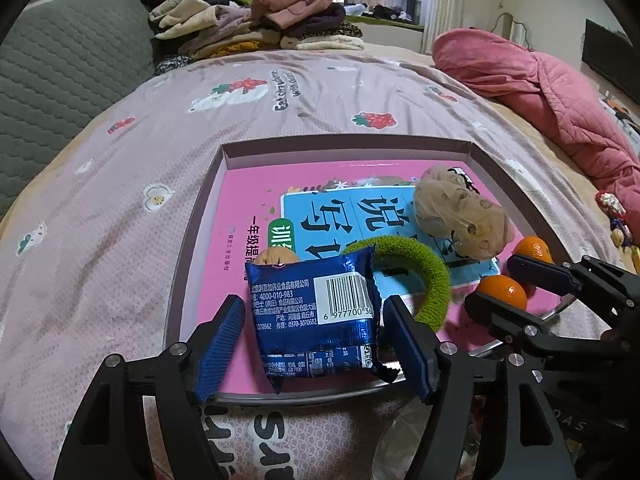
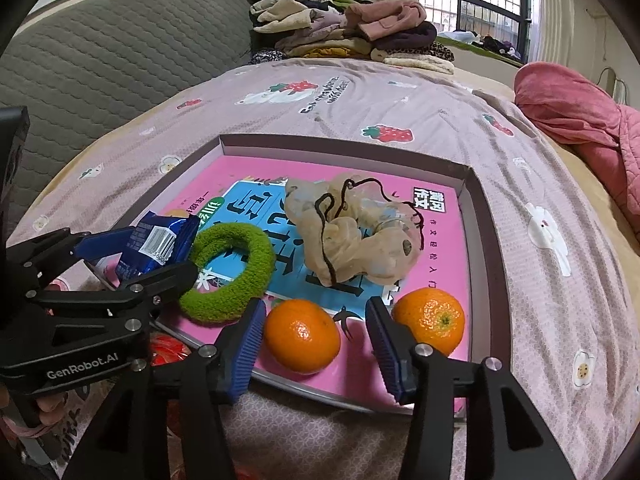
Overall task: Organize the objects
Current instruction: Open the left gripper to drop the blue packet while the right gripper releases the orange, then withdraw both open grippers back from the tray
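Left tool (image 1: 316,344) spread wide, blue pads either side of a blue snack packet (image 1: 316,316) without touching it, packet standing tilted at the tray's 6 o'clock edge. Right tool (image 2: 316,344) likewise wide, straddling one tangerine (image 2: 302,335), apart from both pads; second tangerine (image 2: 430,320) just outside the right pad, toward 3 o'clock. At 11 o'clock from the right tool, a green fuzzy ring (image 2: 230,274), touching the packet's edge. Toward 12 o'clock, a crumpled beige mesh bag (image 2: 356,228) with dark cord. All lying on a pink book (image 2: 432,248) inside a shallow tray (image 2: 480,240), set on a bed's pink strawberry-print cover (image 2: 360,96). Beyond, at 12 o'clock, a pile of folded clothes (image 2: 344,32).
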